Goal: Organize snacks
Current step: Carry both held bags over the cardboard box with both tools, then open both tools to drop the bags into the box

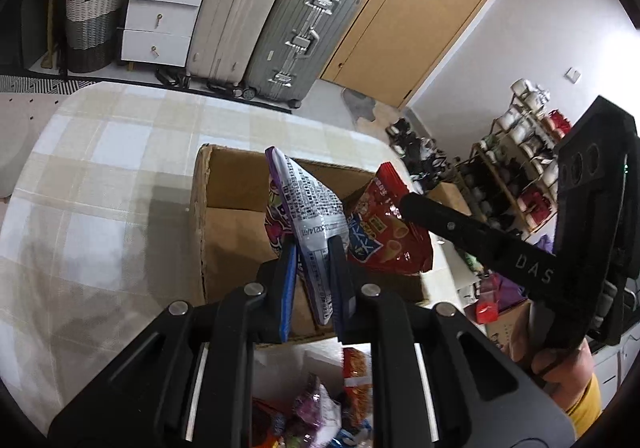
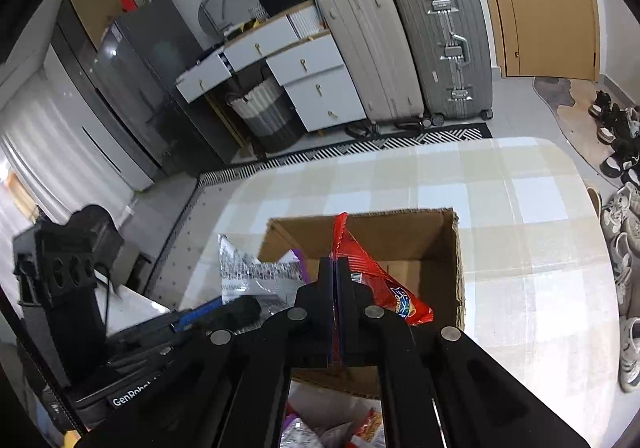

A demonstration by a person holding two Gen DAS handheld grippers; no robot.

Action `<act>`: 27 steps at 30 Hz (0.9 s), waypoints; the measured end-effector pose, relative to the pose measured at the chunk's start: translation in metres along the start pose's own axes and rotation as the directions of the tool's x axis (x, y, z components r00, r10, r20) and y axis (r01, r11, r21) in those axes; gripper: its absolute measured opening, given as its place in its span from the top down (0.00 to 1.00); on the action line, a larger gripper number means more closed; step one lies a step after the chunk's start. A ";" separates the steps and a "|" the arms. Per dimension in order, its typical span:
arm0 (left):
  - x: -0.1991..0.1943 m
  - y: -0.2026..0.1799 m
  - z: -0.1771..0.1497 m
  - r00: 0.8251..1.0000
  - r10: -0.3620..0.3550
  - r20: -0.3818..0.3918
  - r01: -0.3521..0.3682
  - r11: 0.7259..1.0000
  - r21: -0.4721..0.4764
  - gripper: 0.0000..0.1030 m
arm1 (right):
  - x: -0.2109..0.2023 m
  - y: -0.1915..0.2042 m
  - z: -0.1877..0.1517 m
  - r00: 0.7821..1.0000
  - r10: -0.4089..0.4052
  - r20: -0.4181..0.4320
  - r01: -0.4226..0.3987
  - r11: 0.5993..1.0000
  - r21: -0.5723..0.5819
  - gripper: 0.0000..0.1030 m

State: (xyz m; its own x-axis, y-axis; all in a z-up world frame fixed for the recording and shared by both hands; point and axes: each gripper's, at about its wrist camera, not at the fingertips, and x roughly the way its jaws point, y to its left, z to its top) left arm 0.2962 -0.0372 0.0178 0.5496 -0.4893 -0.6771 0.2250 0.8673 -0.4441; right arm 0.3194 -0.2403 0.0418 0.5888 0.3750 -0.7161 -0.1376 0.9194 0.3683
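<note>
Two snack bags held over an open cardboard box [image 1: 236, 207] on the checked tabletop [image 1: 100, 175].

The left claw [image 1: 314, 248] pinches a white-and-purple snack bag [image 1: 308, 199] by its lower edge; the right claw [image 2: 336, 268] is pressed together on the seam of a red snack bag [image 2: 372, 280]. Both bags hang above the box's opening, side by side. More snack packets [image 1: 320, 408] lie below the claws. Suitcases [image 1: 280, 19] and white drawers [image 1: 160, 15] stand beyond the tabletop.

The tablecloth [image 1: 100, 151] was checked in cream, beige and pale grey, and the cardboard box [image 1: 236, 215] on it was plain brown. One snack bag [image 1: 308, 203] was white with dense black print and a purple edge, the other bag [image 1: 384, 232] glossy red with a blue patch. Both grippers were black, with blue pads [image 1: 289, 288].
</note>
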 end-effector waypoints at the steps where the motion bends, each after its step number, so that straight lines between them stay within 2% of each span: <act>1: 0.006 0.001 -0.001 1.000 0.001 -0.011 -0.001 1.000 0.002 0.88 | 0.005 0.000 -0.002 1.000 -0.015 -0.005 0.015 1.000 -0.009 0.99; 7: 0.026 0.012 -0.002 0.998 0.045 -0.044 -0.046 0.999 -0.027 0.86 | 0.016 -0.005 -0.011 0.998 -0.055 -0.029 0.055 0.998 -0.030 0.99; 10: 0.031 0.011 -0.003 0.995 0.079 -0.065 -0.080 0.997 -0.008 0.84 | 0.019 -0.007 -0.014 0.997 -0.048 -0.064 0.046 0.998 -0.029 0.97; 11: 0.031 0.009 -0.003 0.995 0.082 -0.062 -0.082 0.997 -0.006 0.80 | 0.018 -0.007 -0.014 0.996 -0.057 -0.070 0.055 0.998 -0.031 0.97; 12: 0.030 0.008 -0.002 0.994 0.088 -0.063 -0.089 0.996 -0.007 0.66 | 0.017 -0.007 -0.014 0.996 -0.059 -0.071 0.057 0.998 -0.036 0.95; 13: 0.028 0.008 -0.002 0.993 0.096 -0.062 -0.097 0.995 -0.011 0.47 | 0.015 -0.005 -0.014 0.996 -0.054 -0.073 0.051 0.998 -0.040 0.89; 14: 0.024 0.009 -0.004 0.993 0.105 -0.055 -0.106 0.994 -0.018 0.41 | 0.013 -0.004 -0.014 0.996 -0.057 -0.074 0.054 0.998 -0.040 0.84; 15: 0.018 0.008 -0.004 0.993 0.116 -0.040 -0.117 0.993 -0.024 0.35 | 0.007 -0.004 -0.014 0.995 -0.072 -0.064 0.069 0.997 -0.037 0.74; 16: 0.012 0.006 -0.004 0.992 0.125 -0.027 -0.125 0.992 -0.028 0.35 | 0.001 -0.002 -0.015 0.996 -0.072 -0.048 0.070 0.997 -0.038 0.64; 17: 0.004 0.005 -0.004 0.992 0.128 -0.022 -0.128 0.991 -0.027 0.34 | -0.005 -0.001 -0.015 0.997 -0.073 -0.033 0.072 0.997 -0.043 0.59; 19: -0.011 0.001 -0.005 0.987 0.156 -0.020 -0.157 0.987 -0.018 0.32 | -0.026 0.005 -0.016 0.994 -0.106 0.022 0.107 0.992 -0.067 0.35; 20: -0.019 -0.003 -0.008 0.987 0.160 -0.015 -0.161 0.987 -0.011 0.31 | -0.039 0.008 -0.018 0.992 -0.116 0.052 0.120 0.990 -0.077 0.29; 22: -0.040 -0.011 -0.017 0.982 0.187 0.014 -0.187 0.982 0.007 0.21 | -0.062 0.013 -0.024 0.987 -0.117 0.107 0.126 0.988 -0.086 0.11; 25: -0.075 -0.020 -0.033 0.963 0.262 0.066 -0.263 0.965 0.004 0.20 | -0.097 0.022 -0.036 0.980 -0.107 0.168 0.124 0.987 -0.099 0.01; 27: -0.097 -0.022 -0.045 0.951 0.296 0.090 -0.296 0.955 -0.013 0.17 | -0.116 0.028 -0.047 0.976 -0.121 0.181 0.142 0.984 -0.111 0.01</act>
State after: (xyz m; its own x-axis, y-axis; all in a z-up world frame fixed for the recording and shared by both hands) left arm 0.2021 -0.0130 0.0666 0.6618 -0.2008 -0.7223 0.0419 0.9719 -0.2318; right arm 0.2100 -0.2525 0.1073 0.7352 0.2337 -0.6363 -0.1398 0.9708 0.1951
